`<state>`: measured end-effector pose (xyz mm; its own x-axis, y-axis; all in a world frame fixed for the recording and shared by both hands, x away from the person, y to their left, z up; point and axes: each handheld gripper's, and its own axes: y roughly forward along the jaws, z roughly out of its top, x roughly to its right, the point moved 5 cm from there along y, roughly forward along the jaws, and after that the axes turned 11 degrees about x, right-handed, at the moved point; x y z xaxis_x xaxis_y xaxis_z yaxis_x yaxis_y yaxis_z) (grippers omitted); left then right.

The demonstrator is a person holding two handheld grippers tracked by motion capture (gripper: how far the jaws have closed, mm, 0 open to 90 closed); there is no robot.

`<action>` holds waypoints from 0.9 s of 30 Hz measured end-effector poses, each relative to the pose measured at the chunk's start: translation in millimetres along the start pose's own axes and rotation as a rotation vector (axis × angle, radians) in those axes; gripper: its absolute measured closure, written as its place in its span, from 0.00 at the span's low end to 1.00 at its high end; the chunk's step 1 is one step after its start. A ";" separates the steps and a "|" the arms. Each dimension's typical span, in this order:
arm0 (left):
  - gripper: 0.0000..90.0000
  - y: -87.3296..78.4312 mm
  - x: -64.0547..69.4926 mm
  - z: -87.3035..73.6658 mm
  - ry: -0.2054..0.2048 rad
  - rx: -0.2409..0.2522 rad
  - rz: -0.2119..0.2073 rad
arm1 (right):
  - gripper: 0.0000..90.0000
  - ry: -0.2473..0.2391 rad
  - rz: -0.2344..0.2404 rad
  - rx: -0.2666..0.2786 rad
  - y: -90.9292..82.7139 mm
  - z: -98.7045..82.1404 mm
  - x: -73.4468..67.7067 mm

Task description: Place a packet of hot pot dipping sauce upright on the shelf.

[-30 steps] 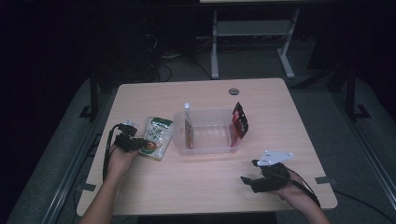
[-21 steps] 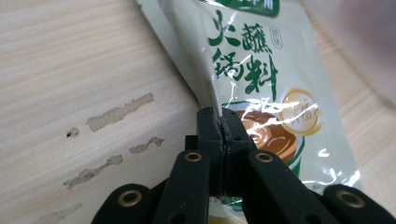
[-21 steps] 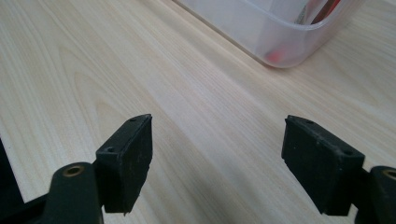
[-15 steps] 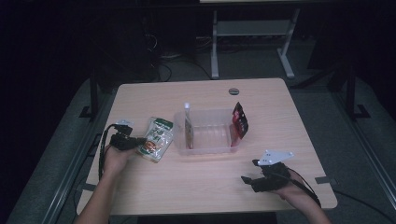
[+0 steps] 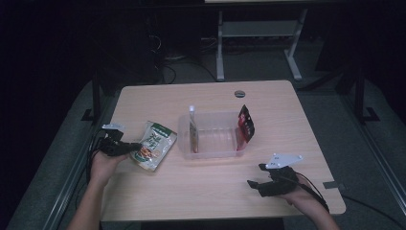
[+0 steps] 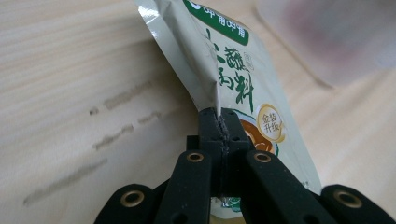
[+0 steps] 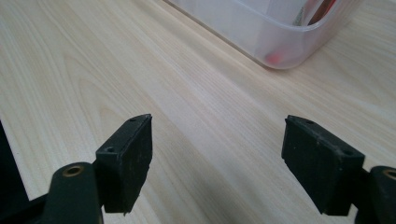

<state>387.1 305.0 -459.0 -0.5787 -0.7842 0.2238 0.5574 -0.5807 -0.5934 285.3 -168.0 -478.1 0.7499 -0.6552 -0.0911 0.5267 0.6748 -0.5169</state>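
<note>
A beige and green snack pouch (image 5: 156, 143) lies left of a clear plastic tub (image 5: 215, 152). My left gripper (image 5: 132, 146) is shut on the pouch's near edge. In the left gripper view the jaws pinch the pouch (image 6: 233, 70) at its seam, and that edge is raised off the table (image 6: 70, 93). My right gripper (image 5: 256, 187) rests low near the front right of the table, open, with bare wood between its jaws (image 7: 217, 149). A red sachet (image 5: 246, 123) leans on the tub's right end. A thin sachet (image 5: 193, 132) stands at the tub's left end.
The tub (image 7: 280, 32) lies ahead of the right gripper. A round cable port (image 5: 239, 93) sits at the table's far edge. The table's left edge is close behind my left hand (image 5: 103, 163). Dark floor and a white stand (image 5: 258, 33) lie beyond.
The left gripper has drawn back a little to the left and lifted, taking the pouch's edge with it. The right gripper has stayed where it was.
</note>
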 end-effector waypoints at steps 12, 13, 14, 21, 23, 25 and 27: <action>1.00 -27.2 15.0 -14.8 0.000 -0.021 -0.061 | 0.18 0.061 0.017 0.012 1.8 4.9 8.7; 1.00 -30.1 16.3 -17.3 0.002 -0.023 -0.066 | 0.18 0.073 0.023 -0.003 1.8 5.3 8.6; 1.00 -33.2 17.6 -19.8 0.009 -0.024 -0.071 | 0.16 0.081 0.021 -0.021 2.0 5.3 8.4; 1.00 -52.4 36.8 -34.8 0.038 -0.025 -0.124 | 0.15 0.110 0.043 -0.040 0.6 10.6 7.3; 1.00 -56.4 44.3 -38.4 0.041 -0.027 -0.138 | 0.15 0.099 0.047 -0.049 1.3 10.0 7.5; 1.00 -59.2 51.9 -41.4 0.048 -0.027 -0.155 | 0.15 0.086 0.047 -0.064 2.0 8.8 6.5; 1.00 -60.7 59.6 -43.6 0.059 -0.029 -0.168 | 0.15 0.071 0.055 -0.065 2.3 8.0 5.3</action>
<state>292.9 303.0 -443.3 -0.6971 -0.6616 0.2764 0.4328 -0.6955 -0.5735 293.6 -167.1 -473.0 0.7456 -0.6418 -0.1797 0.4569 0.6885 -0.5632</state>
